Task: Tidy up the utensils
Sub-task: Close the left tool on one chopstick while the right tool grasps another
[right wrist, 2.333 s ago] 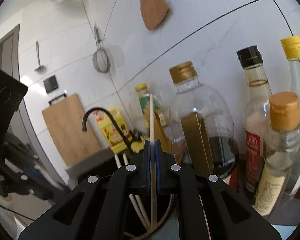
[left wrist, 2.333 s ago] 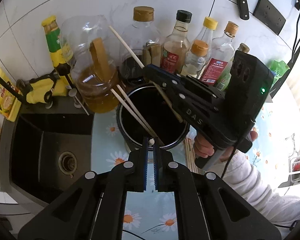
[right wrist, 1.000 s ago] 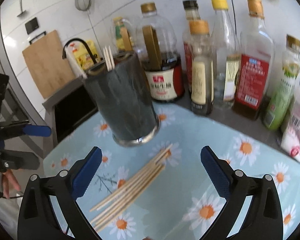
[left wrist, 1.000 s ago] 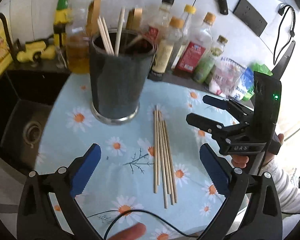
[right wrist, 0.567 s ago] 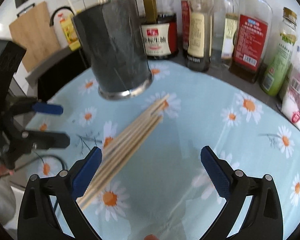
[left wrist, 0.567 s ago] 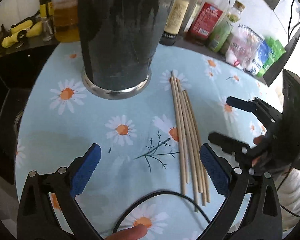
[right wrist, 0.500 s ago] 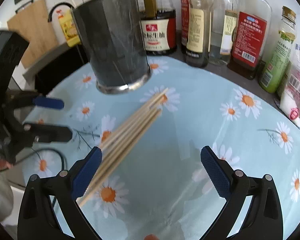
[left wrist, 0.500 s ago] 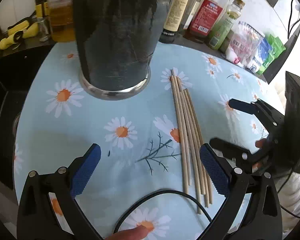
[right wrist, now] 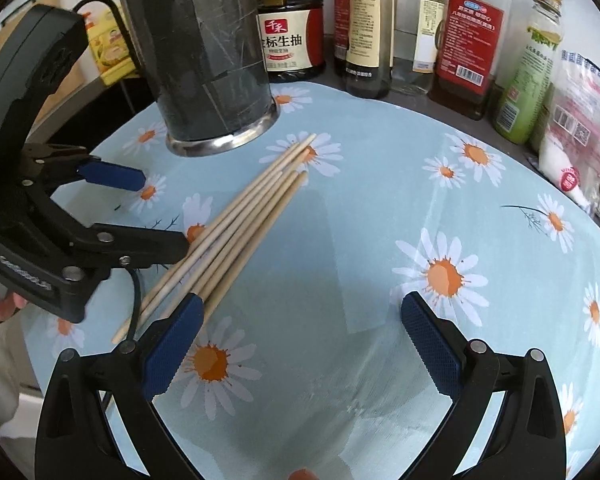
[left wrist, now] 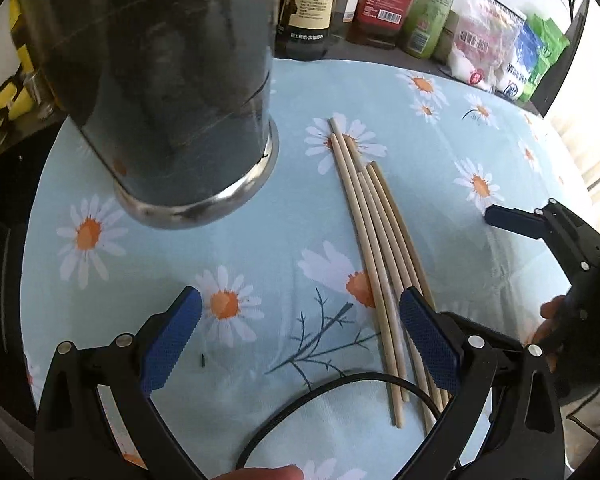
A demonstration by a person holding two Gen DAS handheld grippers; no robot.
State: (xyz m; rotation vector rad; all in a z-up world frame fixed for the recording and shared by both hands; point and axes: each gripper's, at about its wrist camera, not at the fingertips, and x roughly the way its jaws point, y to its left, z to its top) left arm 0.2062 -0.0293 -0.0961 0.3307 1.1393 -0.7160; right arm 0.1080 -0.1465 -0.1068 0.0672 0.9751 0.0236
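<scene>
Several wooden chopsticks [left wrist: 374, 236] lie side by side on the daisy-print cloth [left wrist: 260, 248], right of a tall dark utensil holder [left wrist: 172, 92]. My left gripper [left wrist: 300, 332] is open and empty, low over the cloth, its right finger beside the chopsticks' near ends. In the right wrist view the chopsticks [right wrist: 244, 224] run diagonally from the holder [right wrist: 208, 60] toward my open, empty right gripper [right wrist: 300, 332]; its left finger is by their near ends. The left gripper [right wrist: 140, 208] shows there at left, open. The right gripper's finger [left wrist: 516, 220] shows at the left view's right edge.
Sauce and oil bottles [right wrist: 468, 40] stand in a row behind the cloth. Plastic bags [right wrist: 580, 120] lie at the back right. A black cable [left wrist: 332, 400] loops over the cloth near my left gripper. A yellow bottle [right wrist: 110, 54] stands beyond the holder at left.
Both grippers dropped chopsticks into the holder, opened, and moved back down to the cloth. In the last half second both came lower and closer to the loose chopsticks.
</scene>
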